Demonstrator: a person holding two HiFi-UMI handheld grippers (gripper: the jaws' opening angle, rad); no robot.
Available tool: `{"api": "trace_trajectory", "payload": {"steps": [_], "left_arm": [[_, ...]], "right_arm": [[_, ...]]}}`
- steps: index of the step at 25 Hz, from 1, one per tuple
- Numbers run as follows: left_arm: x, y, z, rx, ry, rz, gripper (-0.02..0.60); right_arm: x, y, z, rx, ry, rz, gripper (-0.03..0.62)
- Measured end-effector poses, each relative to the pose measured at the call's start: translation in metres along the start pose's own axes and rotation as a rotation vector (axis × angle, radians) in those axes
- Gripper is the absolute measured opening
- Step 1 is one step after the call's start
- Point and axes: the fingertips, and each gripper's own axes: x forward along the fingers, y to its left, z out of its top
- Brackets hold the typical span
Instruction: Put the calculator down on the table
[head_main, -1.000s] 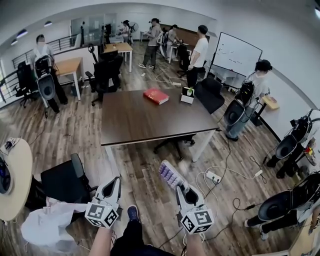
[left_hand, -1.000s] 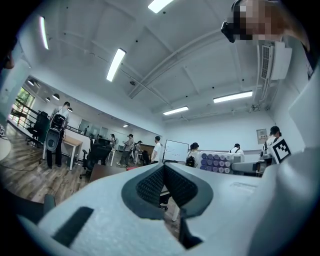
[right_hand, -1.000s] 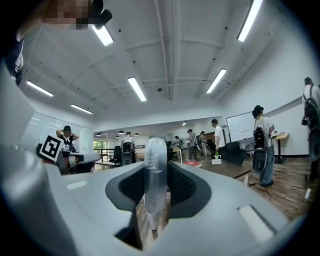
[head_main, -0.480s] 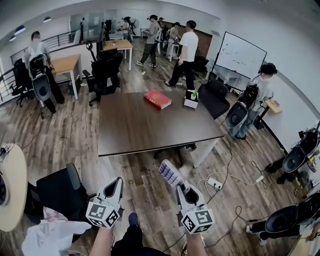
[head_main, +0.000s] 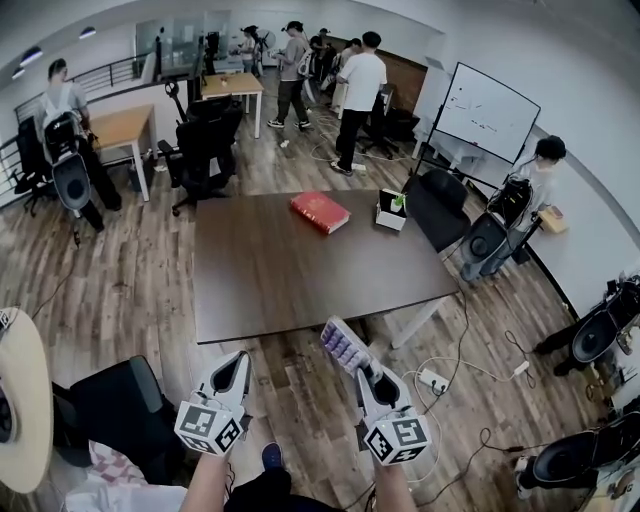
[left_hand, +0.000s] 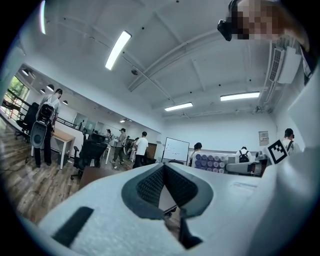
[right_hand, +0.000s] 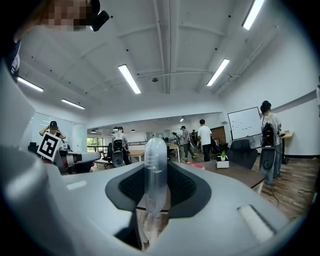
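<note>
**Calculator in the right gripper, at the table's near edge**

Head view: the right gripper (head_main: 368, 378) has its jaws nearly together, clamped on the lower end of the calculator (head_main: 344, 346). The calculator sticks out ahead of the jaws and tilts up to the left, keys upward. Its far end overlaps the middle of the near edge of the brown table (head_main: 300, 270); whether it is over the tabletop or just short of it cannot be told. The left gripper (head_main: 235, 368) is beside it over the wooden floor, with nothing in it. A red book (head_main: 320, 212) lies near the table's far edge and a small planter box (head_main: 392, 210) sits at the far right corner.

A second earlier the table stood well ahead, and the calculator showed over bare floor. Now the near edge lies just beyond both grippers, and the grip looks unchanged.

Left gripper view: the pads meet at their tips with nothing between them. The calculator's purple keys show off to the right.

Right gripper view: the calculator stands edge-on between the pads, pinched from both sides and rising above them. The table lies ahead to the right.
</note>
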Motion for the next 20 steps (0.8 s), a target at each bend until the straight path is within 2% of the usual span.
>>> {"api": "trace_trajectory", "payload": {"steps": [8,20], "left_arm": [[0.059,0.061,0.012,-0.006,0.008,-0.017,-0.005],[0.119,0.104,0.014,-0.024,0.01,-0.019,-0.005]], "right_arm": [[0.081,-0.012,0.009,0.0,0.012,-0.027,0.114],[0.159,-0.037,0.014,0.009,0.017,-0.032,0.114]]}}
